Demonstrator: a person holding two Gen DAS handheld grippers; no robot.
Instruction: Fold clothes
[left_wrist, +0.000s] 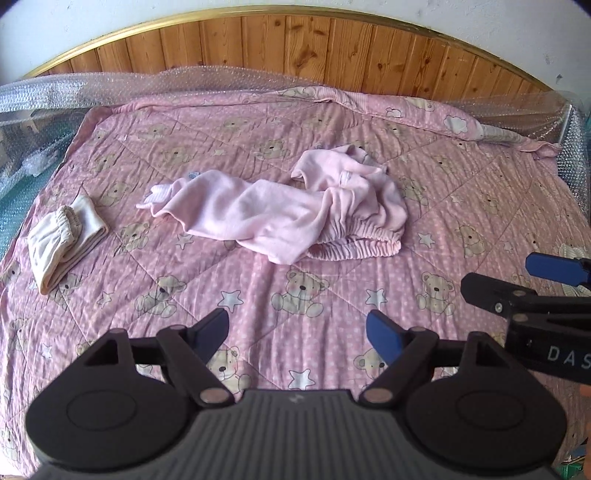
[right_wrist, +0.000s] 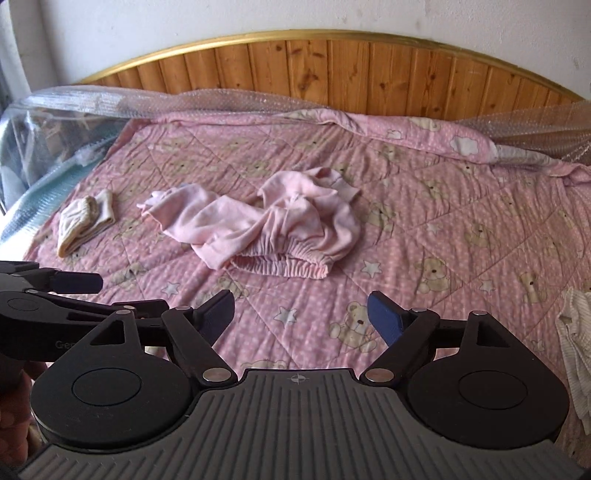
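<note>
Crumpled pale pink trousers (left_wrist: 280, 206) with an elastic waistband lie in the middle of the bed, also in the right wrist view (right_wrist: 266, 225). A folded cream garment (left_wrist: 62, 240) lies at the left, also seen from the right wrist (right_wrist: 86, 221). My left gripper (left_wrist: 297, 328) is open and empty, above the quilt short of the trousers. My right gripper (right_wrist: 301, 314) is open and empty too, beside it on the right; it also shows in the left wrist view (left_wrist: 517, 280). The left gripper shows in the right wrist view (right_wrist: 74, 284).
A pink teddy-bear quilt (left_wrist: 295, 295) covers the bed. A wooden headboard (left_wrist: 314, 48) with bubble wrap (left_wrist: 110, 85) stands at the far side. A white striped garment (right_wrist: 574, 343) lies at the right edge of the bed.
</note>
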